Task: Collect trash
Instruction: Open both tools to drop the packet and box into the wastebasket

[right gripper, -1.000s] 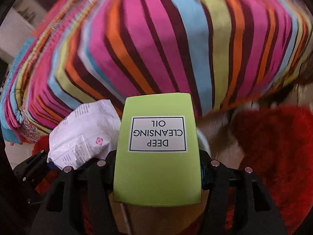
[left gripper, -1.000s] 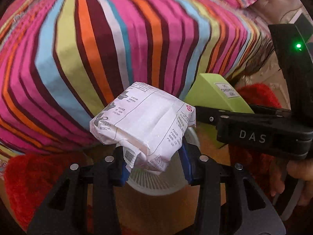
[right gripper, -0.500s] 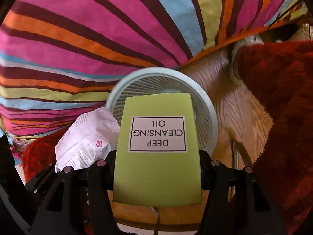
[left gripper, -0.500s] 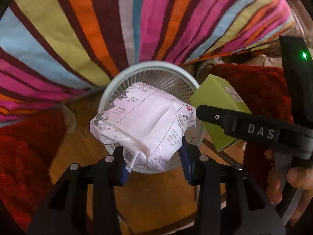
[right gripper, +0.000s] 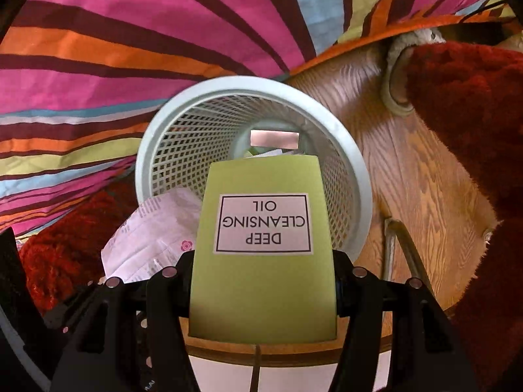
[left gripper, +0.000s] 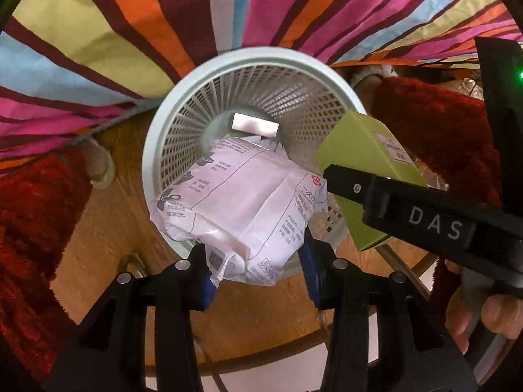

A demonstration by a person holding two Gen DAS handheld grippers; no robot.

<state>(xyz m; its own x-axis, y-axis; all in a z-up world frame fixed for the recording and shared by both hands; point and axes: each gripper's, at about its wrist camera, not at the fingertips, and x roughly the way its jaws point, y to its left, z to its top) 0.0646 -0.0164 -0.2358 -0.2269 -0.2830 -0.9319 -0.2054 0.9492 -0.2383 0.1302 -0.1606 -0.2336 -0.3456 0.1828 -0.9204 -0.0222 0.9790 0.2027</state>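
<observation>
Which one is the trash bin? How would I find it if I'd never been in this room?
Look for the big bright striped cloth, then the wooden floor just below its edge. The trash bin stands there, between the cloth and a fuzzy red rug. It is the only pale round thing with lattice walls.

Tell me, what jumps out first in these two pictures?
A lime-green box labelled "DEEP CLEANSING OIL" fills the middle of the right view, clamped in the right claw. Beside it, the left claw grips a crinkly white packet. Both hang over the mouth of a pale mesh wastebasket, beside a loud striped cloth.
</observation>
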